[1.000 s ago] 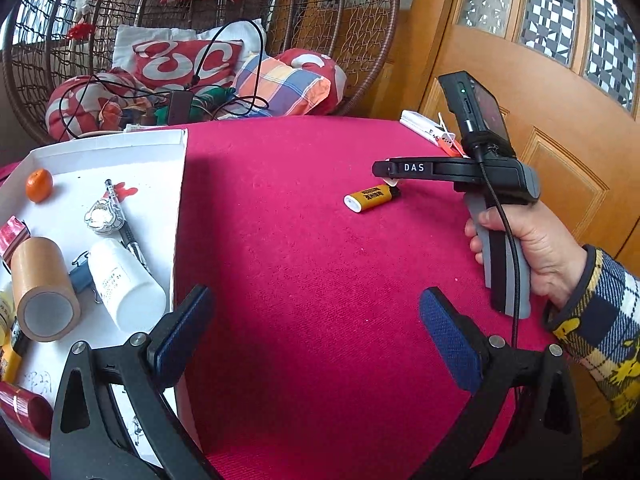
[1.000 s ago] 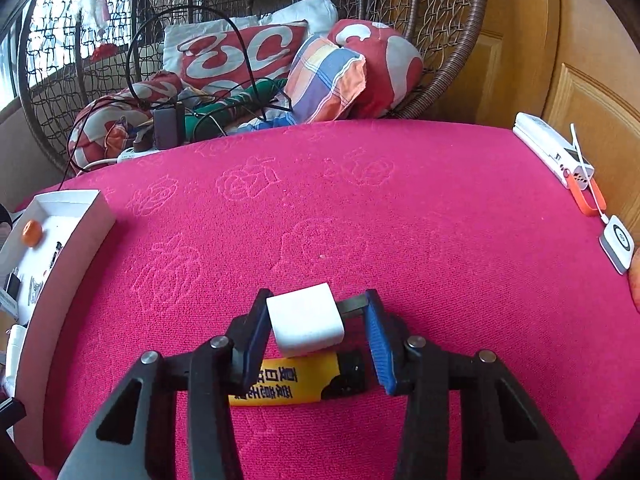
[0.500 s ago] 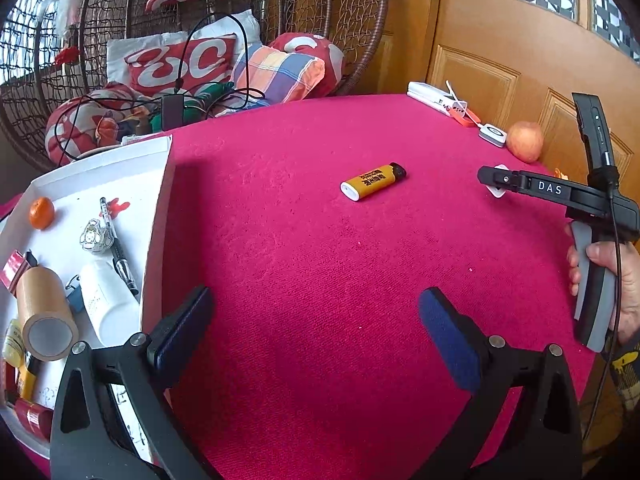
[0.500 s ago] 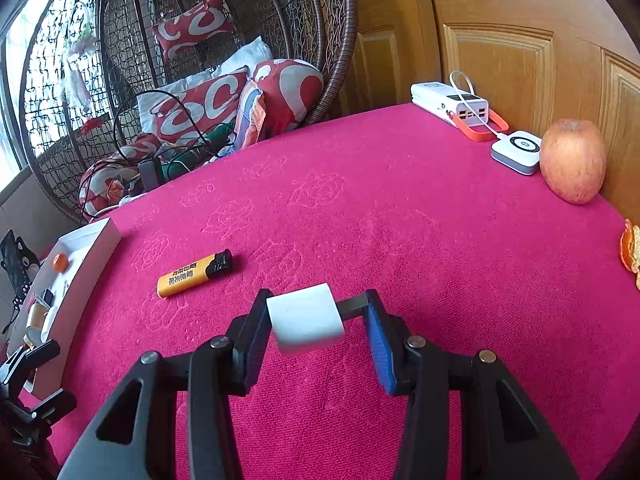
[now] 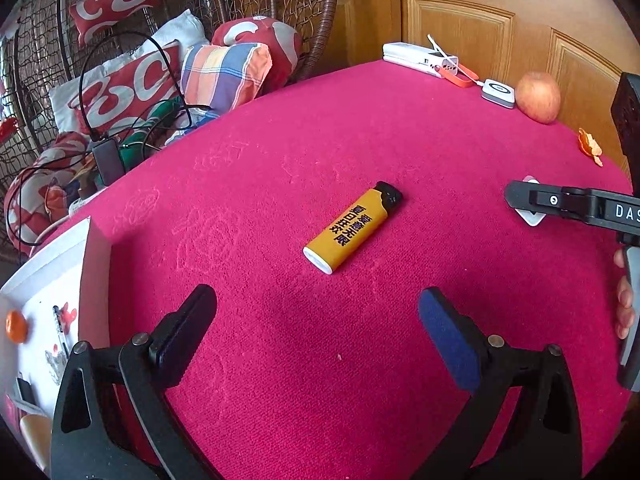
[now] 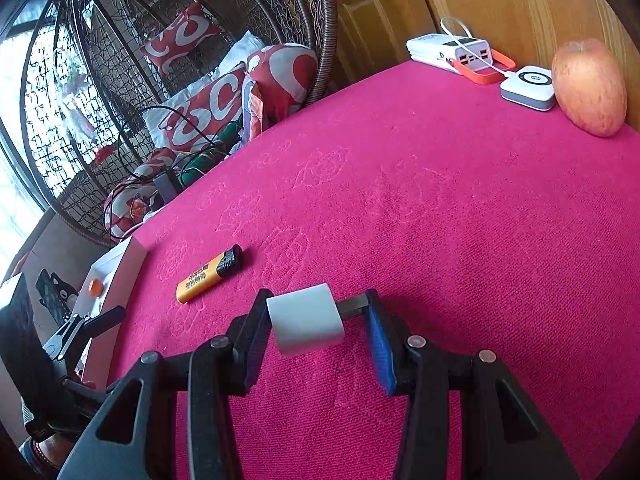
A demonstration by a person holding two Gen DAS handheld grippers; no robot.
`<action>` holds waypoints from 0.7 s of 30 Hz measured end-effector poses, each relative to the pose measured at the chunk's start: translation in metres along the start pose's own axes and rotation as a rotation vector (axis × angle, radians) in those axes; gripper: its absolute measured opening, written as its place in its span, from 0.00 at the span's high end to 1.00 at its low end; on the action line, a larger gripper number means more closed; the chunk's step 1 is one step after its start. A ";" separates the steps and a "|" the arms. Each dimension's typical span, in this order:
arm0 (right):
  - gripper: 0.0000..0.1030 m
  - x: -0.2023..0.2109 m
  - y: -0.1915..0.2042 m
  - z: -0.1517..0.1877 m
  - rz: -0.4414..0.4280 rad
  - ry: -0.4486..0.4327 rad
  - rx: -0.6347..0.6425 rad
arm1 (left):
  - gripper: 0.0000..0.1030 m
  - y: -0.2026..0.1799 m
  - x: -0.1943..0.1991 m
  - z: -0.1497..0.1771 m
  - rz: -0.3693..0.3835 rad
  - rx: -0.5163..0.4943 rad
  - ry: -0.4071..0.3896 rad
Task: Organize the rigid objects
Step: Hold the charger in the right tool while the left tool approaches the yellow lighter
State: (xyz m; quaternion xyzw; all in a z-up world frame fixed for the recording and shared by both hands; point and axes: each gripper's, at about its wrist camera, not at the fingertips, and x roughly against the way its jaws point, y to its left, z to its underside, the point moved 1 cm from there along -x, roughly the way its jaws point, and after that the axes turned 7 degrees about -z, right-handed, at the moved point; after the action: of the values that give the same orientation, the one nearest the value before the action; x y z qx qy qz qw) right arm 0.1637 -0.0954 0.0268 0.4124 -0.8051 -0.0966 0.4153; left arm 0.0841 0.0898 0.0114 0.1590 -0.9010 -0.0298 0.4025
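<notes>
Right wrist view shows our right gripper (image 6: pixel 320 326) with its fingers clamped on the small white plastic cube (image 6: pixel 306 324), so we keep it level while our left gripper (image 5: pixel 316 316), fingers apart, squares up over the yellow-and-black lighter (image 5: pixel 352 226) on the pink-clothed desk (image 5: pixel 280 360) beside the white tray (image 5: pixel 96 264).

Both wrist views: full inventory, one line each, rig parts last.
lighter: 1, yellow and black, mid-table, lying flat
white block: 1, white, between right gripper's fingers
tray: 1, white, table's left edge, holds small items
small orange ball: 1, orange, in tray
apple: 1, red-yellow, far right by door
power bank: 1, white, far edge
small pad: 1, white and grey, beside apple
peel: 1, orange, right edge
tablecloth: 1, magenta
cushions: several, red-white and plaid, in wicker chair
left gripper: 1, black, open, empty
right gripper: 1, black, holding white block
</notes>
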 end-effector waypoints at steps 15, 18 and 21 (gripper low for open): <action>0.56 0.004 -0.012 0.003 -0.102 -0.017 -0.086 | 0.29 -0.002 -0.048 -0.034 0.146 -0.026 0.038; 0.56 0.004 -0.013 0.003 -0.111 -0.020 -0.094 | 0.71 -0.008 -0.034 -0.027 0.143 -0.044 0.006; 0.56 0.005 -0.014 0.004 -0.119 -0.022 -0.100 | 0.77 -0.019 -0.022 -0.019 0.126 -0.066 -0.010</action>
State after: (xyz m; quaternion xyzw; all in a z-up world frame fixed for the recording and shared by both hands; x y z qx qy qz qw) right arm 0.1678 -0.1088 0.0204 0.4371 -0.7778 -0.1658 0.4201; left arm 0.1168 0.0804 0.0053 0.0885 -0.9097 -0.0350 0.4042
